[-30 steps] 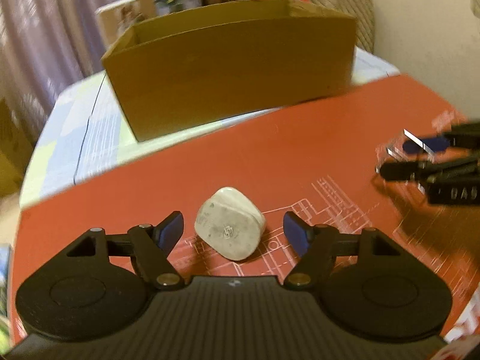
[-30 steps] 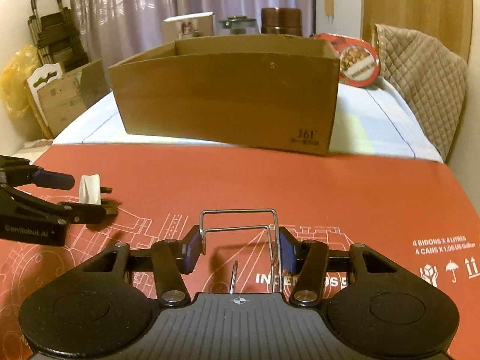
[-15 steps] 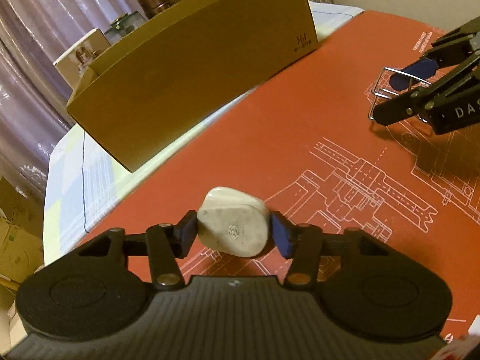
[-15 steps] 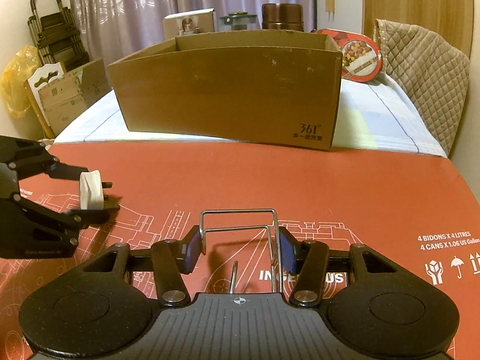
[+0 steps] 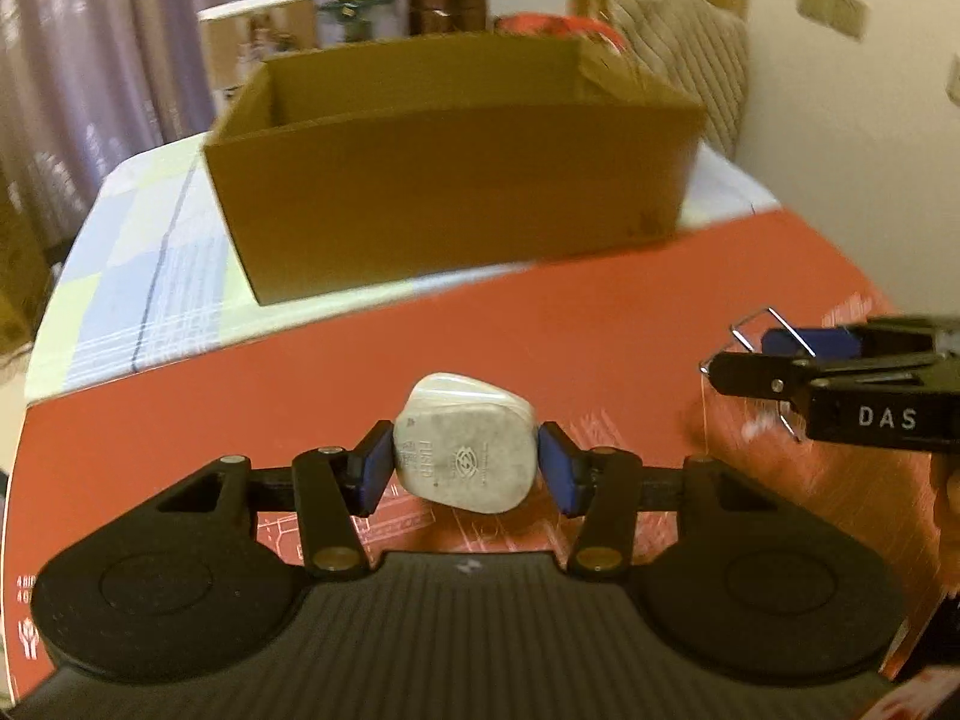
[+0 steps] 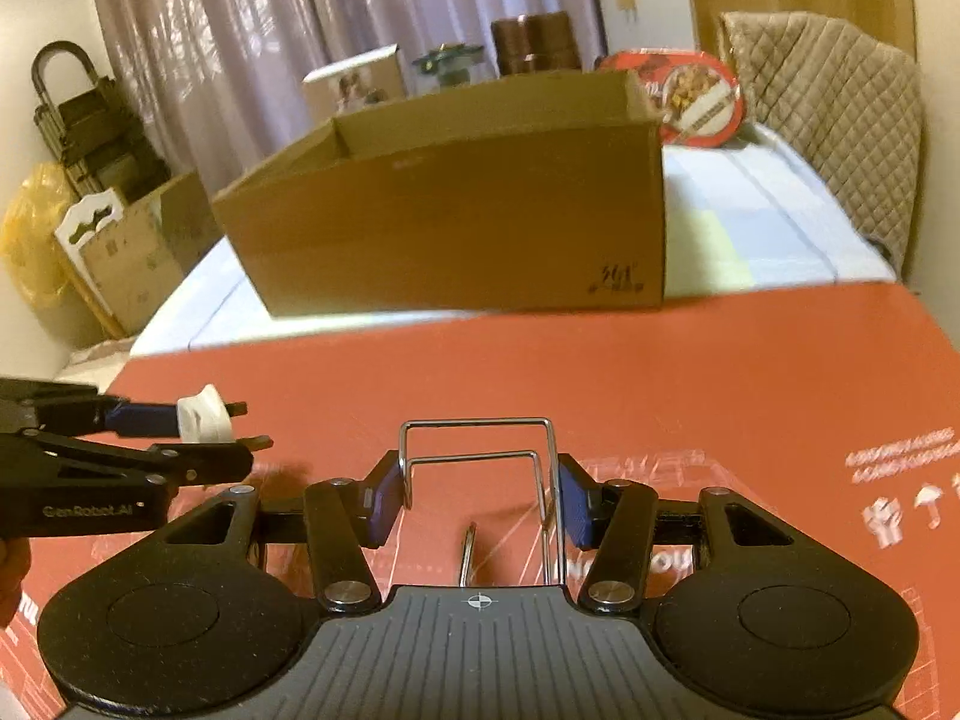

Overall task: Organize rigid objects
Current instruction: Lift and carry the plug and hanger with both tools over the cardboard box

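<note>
Since a second ago, the left tool (image 5: 465, 462) has closed on the plug (image 5: 465, 444), which then lay loose on the red mat (image 5: 600, 324), and both tools now sit higher, with more of the box (image 5: 456, 180) rim showing. Its blue pads (image 5: 372, 471) press the plug's white body from 9 and 3 o'clock; the right wrist view shows the pins (image 6: 240, 408) pointing sideways, clear of the mat. The right tool (image 6: 480, 492) pinches a wire rack (image 6: 480, 468) between its pads, with the bent frame standing up at 12 o'clock. From the left view that tool (image 5: 780, 360) is at 3 o'clock, well apart from the plug.

Judging by this, the step in hand is the carry: both things are gripped and off the surface, and the open cardboard box stands at 12 o'clock in both views, beyond the mat's far edge on a checked cloth (image 5: 138, 276). The next move calls for more height to clear the near wall, then travel forward until each tool is over the opening before letting go. The two loads should stay apart on the way, and the rack's loose wire end (image 6: 468, 552) could catch the rim if it comes in low.
</note>
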`<state>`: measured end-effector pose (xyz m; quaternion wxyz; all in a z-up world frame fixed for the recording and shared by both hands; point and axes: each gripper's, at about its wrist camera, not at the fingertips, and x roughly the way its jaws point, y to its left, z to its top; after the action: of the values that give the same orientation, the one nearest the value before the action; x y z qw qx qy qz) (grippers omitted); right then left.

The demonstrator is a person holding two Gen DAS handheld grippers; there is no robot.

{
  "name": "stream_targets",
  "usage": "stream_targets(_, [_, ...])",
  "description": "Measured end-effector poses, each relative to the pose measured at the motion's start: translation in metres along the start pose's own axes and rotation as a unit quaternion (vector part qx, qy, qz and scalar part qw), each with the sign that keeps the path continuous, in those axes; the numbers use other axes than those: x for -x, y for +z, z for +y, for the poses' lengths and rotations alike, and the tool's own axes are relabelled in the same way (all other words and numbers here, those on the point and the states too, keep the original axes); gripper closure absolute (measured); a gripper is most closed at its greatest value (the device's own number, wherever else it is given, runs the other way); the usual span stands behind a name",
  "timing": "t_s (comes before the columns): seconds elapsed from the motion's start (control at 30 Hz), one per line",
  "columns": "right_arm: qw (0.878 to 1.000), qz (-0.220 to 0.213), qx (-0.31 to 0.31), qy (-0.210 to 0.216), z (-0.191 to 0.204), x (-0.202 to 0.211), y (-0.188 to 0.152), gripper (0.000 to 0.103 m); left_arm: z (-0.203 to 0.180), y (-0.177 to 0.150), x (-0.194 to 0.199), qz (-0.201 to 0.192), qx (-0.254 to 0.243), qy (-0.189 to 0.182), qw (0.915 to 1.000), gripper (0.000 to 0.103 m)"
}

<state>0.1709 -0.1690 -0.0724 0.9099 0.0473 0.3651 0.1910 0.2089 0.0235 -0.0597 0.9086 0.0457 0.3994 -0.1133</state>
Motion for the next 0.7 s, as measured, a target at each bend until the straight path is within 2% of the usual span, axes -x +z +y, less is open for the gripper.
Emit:
stream_targets(0.13, [1.0, -0.026, -0.002, 0.003, 0.003, 0.013, 0.024, 0.053, 0.004, 0.018, 0.015, -0.024, 0.037, 0.015, 0.9989, 0.057])
stream_targets(0.33, [0.997, -0.074, 0.021, 0.003, 0.014, 0.027, 0.075, 0.053, 0.011, 0.066, 0.04, -0.085, 0.064, 0.029, 0.9939, 0.057])
stream_targets(0.53, [0.992, -0.118, 0.034, -0.002, 0.025, 0.022, 0.127, 0.053, 0.022, 0.114, 0.039, -0.121, 0.068, 0.045, 0.9893, 0.057])
stream_targets(0.7, [0.99, -0.135, 0.023, -0.007, 0.021, 0.004, 0.164, 0.053, 0.03, 0.141, 0.025, -0.126, 0.059, 0.05, 0.989, 0.057])
